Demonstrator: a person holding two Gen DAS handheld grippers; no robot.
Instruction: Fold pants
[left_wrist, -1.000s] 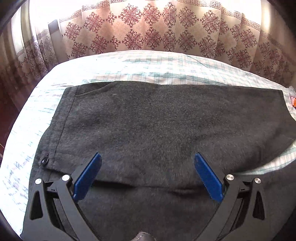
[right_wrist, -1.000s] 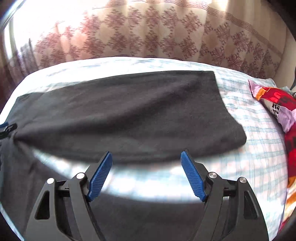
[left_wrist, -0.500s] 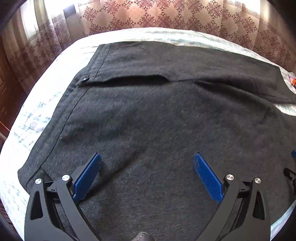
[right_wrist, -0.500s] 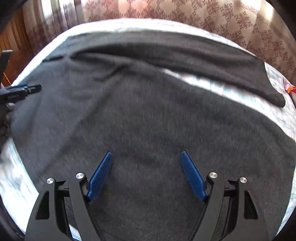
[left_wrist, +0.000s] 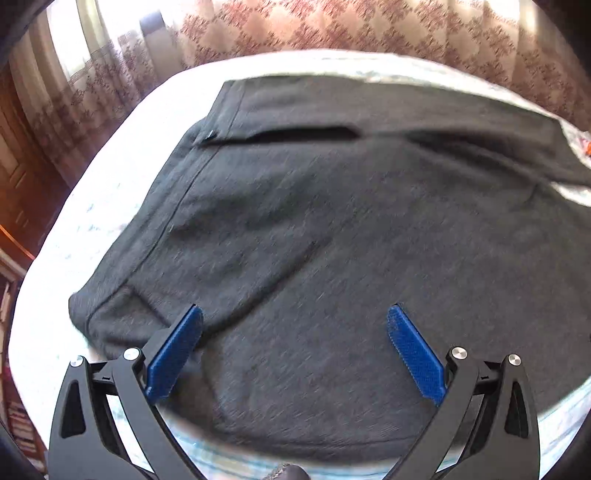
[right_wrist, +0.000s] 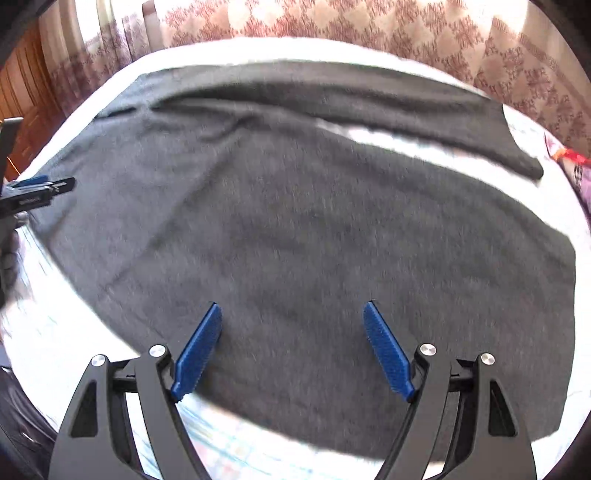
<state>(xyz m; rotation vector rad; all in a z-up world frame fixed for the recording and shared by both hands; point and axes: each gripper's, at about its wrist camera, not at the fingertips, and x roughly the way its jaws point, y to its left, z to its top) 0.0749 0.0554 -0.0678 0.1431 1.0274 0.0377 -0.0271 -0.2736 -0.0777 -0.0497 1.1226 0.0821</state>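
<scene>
1. Ahead of the left hand-held gripper (left_wrist: 294, 354), the dark grey pants (left_wrist: 332, 240) lie spread on the bed (left_wrist: 122, 177), filling nearly all the view past its blue pads (left_wrist: 173, 354). Its jaws stand wide apart with nothing between them, and they hover over the near part of the cloth. Far ahead and a little to the left runs a dark slit like a pocket opening (left_wrist: 295, 134); a seam line runs down the cloth's left side towards the left pad. A rounded corner of the cloth lies just left of that pad, on the checked sheet. Patterned curtains (left_wrist: 369, 33) hang beyond the bed.

2. Before the right hand-held gripper (right_wrist: 293, 352), the same pants (right_wrist: 295, 229) cover the bed (right_wrist: 461, 144). One leg stretches across far ahead, the other lies nearer, and a bright wedge of sheet shows between them to the front right. These jaws also stand wide apart and empty, over the near hem side. At the far left edge, the tip of the left hand-held gripper shows over the cloth's border.

3. The cloth looks soft, limp and fairly thick, probably light enough to lift by an edge but likely to sag and drag. A sound hold would be on a doubled edge or corner: the left corner near the seam, and the near edge on the right.
</scene>
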